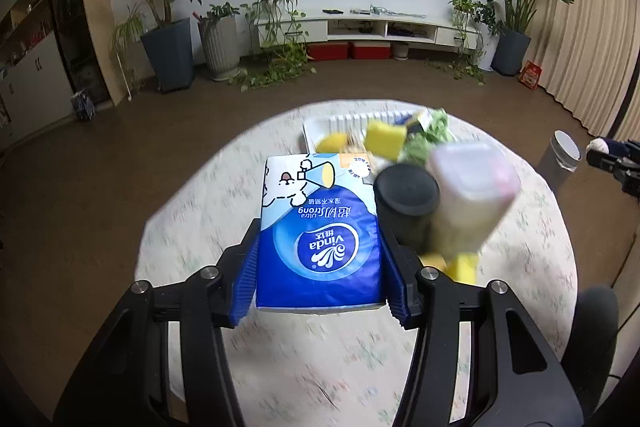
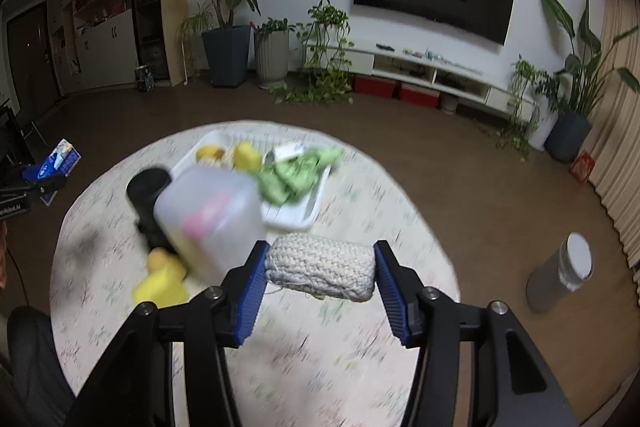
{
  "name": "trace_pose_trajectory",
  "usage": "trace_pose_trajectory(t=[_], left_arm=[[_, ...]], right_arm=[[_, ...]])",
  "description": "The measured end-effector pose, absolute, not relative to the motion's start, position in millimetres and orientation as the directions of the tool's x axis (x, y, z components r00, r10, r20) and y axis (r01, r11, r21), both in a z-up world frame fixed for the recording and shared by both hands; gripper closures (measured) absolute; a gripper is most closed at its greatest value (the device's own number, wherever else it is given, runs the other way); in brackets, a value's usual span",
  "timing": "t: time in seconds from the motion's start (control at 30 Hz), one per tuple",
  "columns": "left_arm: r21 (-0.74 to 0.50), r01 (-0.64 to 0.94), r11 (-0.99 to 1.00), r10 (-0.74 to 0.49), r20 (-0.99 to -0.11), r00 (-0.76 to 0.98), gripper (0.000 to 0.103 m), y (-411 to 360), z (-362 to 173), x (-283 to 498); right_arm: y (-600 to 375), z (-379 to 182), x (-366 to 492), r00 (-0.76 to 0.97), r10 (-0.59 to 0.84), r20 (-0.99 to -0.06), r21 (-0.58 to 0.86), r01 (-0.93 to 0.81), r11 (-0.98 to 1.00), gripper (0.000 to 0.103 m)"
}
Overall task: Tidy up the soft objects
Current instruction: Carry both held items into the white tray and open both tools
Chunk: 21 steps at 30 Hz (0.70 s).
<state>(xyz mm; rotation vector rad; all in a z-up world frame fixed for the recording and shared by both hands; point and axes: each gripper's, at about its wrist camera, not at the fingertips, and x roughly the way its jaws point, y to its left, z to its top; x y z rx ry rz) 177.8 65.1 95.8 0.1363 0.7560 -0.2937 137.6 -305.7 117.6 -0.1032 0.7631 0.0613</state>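
My left gripper (image 1: 318, 251) is shut on a blue Vinda tissue pack (image 1: 316, 227), held above the round table (image 1: 200, 211). The pack also shows far left in the right wrist view (image 2: 60, 159). My right gripper (image 2: 320, 269) is shut on a grey knitted cloth roll (image 2: 322, 267) above the table. A white tray (image 2: 296, 215) at the back of the table holds a yellow sponge (image 2: 246, 155), a green cloth (image 2: 298, 173) and other small items. A second yellow sponge (image 2: 162, 281) lies on the table beside the bottles.
A black cylinder (image 2: 148, 195) and a translucent plastic jug (image 2: 212, 215) stand mid-table, left of my right gripper. A grey cylindrical bin (image 2: 560, 275) stands on the floor to the right. Potted plants and a TV cabinet (image 2: 432, 75) line the far wall.
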Motion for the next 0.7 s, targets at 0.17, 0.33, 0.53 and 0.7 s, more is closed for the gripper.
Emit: trace_pose_trajectory(t=[0.17, 0.33, 0.53, 0.7], left_arm=[[0.033, 0.354, 0.935, -0.232, -0.698, 0.678, 0.052, 58.6, 110.2, 222.3], [0.005, 0.417, 0.909, -0.28, -0.733, 0.62, 0.052, 42.4, 104.5, 275.5], [0.018, 0.48, 0.877, -0.285, -0.786, 0.549, 0.052, 13.4, 63.4, 338.9], [-0.001, 0.54, 0.842, -0.321, -0.805, 0.499, 0.052, -8.7, 34.3, 372.1]], right_arm=[[-308.6, 131.2, 181.7, 0.725, 0.012, -0.688, -0.11, -0.121, 0.986, 0.048], [-314.2, 124.1, 248.5, 0.66, 0.064, -0.748, -0.059, -0.162, 0.985, 0.048], [-300.9, 93.5, 319.0, 0.544, 0.138, -0.828, 0.001, -0.245, 0.97, 0.048], [-277.5, 56.8, 361.2, 0.451, 0.191, -0.872, 0.034, -0.333, 0.942, 0.048]])
